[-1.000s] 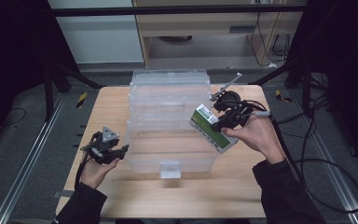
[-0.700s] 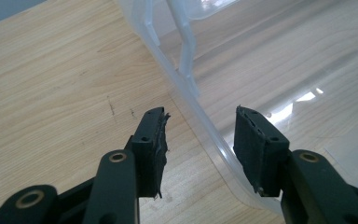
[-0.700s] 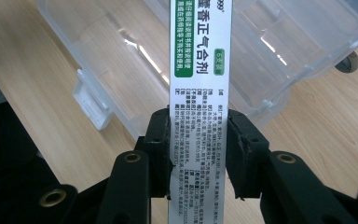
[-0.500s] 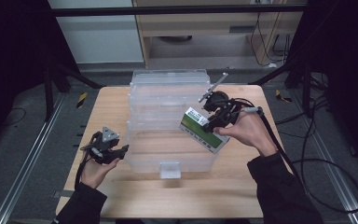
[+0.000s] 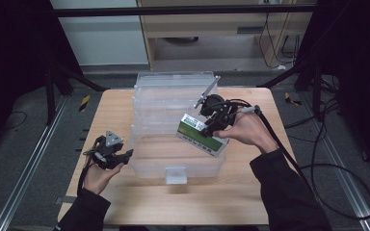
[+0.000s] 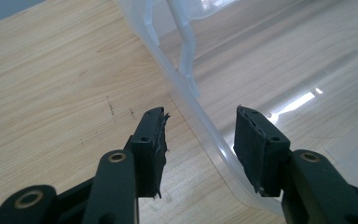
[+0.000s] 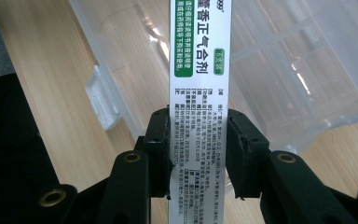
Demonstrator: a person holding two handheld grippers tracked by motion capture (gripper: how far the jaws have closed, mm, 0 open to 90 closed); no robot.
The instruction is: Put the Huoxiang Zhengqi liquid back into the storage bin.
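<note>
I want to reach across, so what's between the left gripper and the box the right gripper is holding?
In the high view, the clear plastic storage bin lies between the left gripper and the green-and-white box; the right gripper holds that box over it.

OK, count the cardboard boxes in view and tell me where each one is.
1. The green-and-white box is clamped in the right gripper, held tilted over the open clear plastic bin. The bin's see-through walls show no other box inside.
</note>
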